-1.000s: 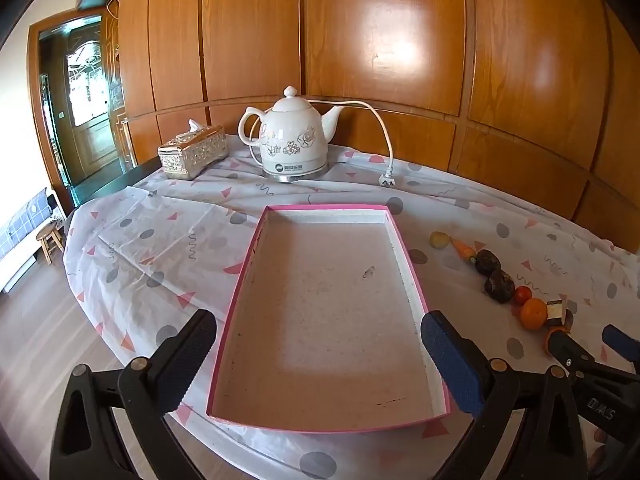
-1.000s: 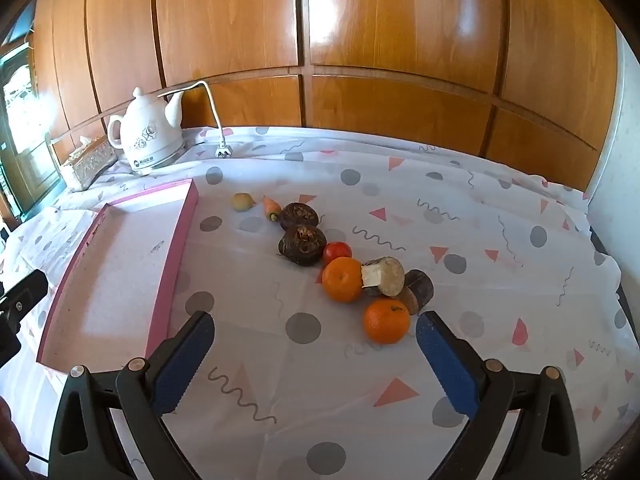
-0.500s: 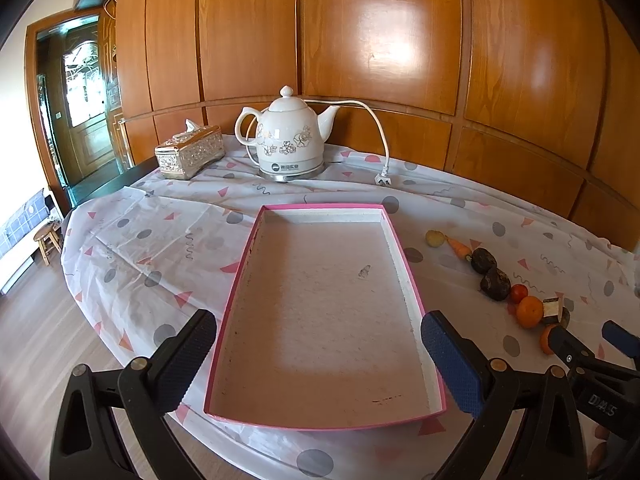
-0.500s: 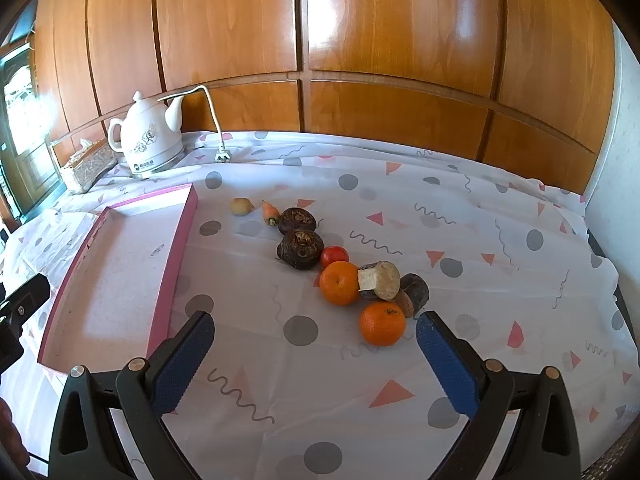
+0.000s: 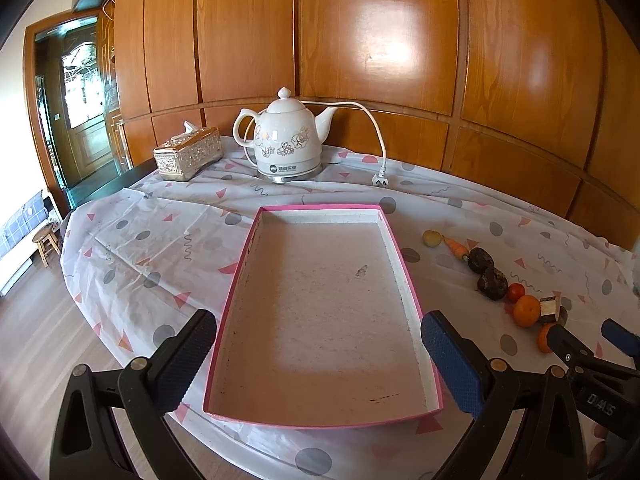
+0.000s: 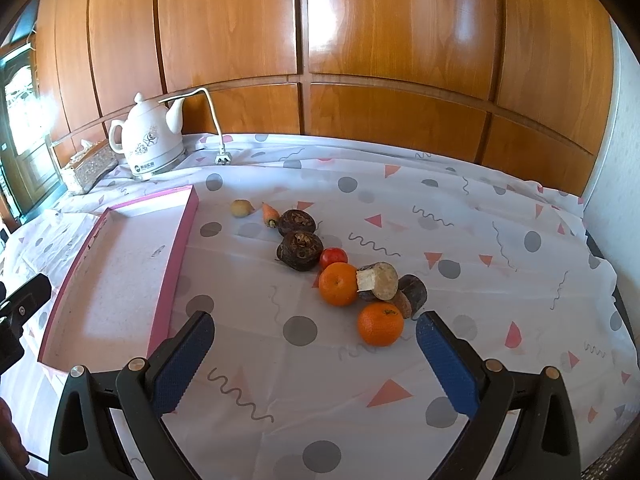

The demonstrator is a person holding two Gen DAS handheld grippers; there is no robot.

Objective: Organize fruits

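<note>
A shallow pink-rimmed tray [image 5: 394,242] [image 6: 182,232] lies empty on the patterned tablecloth. My left gripper [image 5: 318,338] hovers open over its near end, holding nothing. To the tray's right runs a line of produce: a small yellow fruit [image 6: 241,208], a small carrot [image 6: 270,214], two dark brown roots [image 6: 300,250], a red tomato [image 6: 333,256], two oranges [image 6: 380,323] [image 6: 338,283] and cut root pieces [image 6: 378,280]. My right gripper [image 6: 314,340] stands open just in front of the nearer orange, apart from it. In the left wrist view the same produce [image 5: 492,278] sits at the right.
A white electric kettle [image 5: 285,140] with its cord and plug [image 5: 380,179] stands at the back by the wood-panelled wall. A silver tissue box [image 5: 188,154] sits to its left. The table edge drops to the floor on the left, where a stool [image 5: 47,238] stands.
Both views have shifted slightly: the tray and the fruit sit a little farther from the grippers than a second ago. Both grippers stay open; nothing was picked up.
</note>
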